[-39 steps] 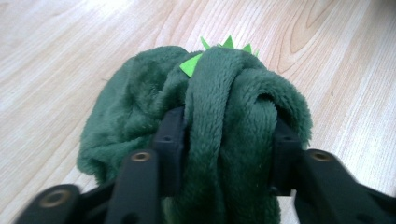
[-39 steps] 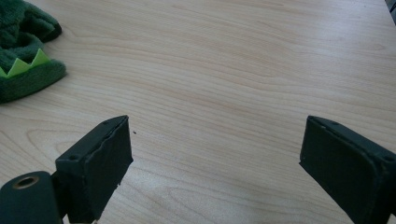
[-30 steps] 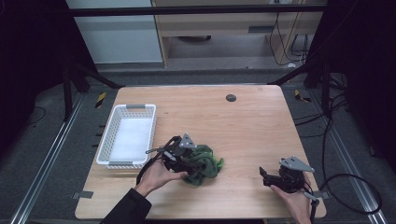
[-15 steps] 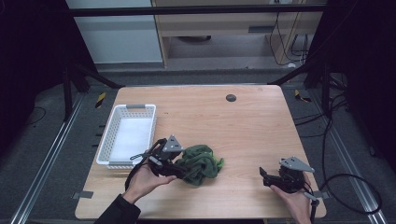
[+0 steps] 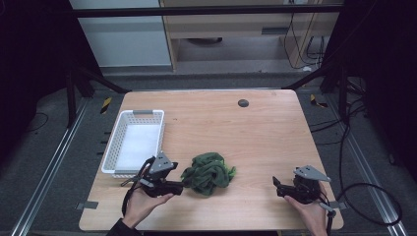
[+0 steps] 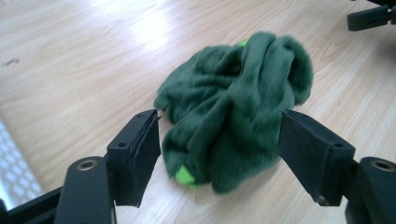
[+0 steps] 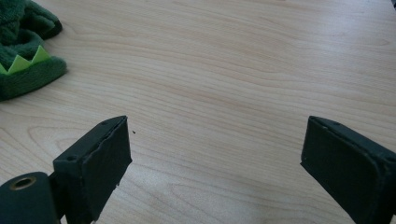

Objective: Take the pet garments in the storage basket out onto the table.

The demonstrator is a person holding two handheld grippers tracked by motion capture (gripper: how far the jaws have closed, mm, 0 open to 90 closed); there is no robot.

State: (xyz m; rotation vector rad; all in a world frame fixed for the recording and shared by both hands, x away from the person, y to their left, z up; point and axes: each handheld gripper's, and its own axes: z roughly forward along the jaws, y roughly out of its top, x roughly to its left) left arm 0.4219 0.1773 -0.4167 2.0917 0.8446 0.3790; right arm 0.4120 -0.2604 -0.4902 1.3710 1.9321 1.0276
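The crumpled green cloth (image 5: 208,173) lies near the table's (image 5: 255,123) front edge, just clear of the level left gripper (image 5: 178,186), whose jaws have just been opening and stand wide, while the right gripper (image 5: 276,187) rests wide-jawed by the front right corner.

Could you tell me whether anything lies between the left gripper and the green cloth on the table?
Nothing visible does: the left gripper has open jaws, just widened, facing the green cloth, with only bare table around it.
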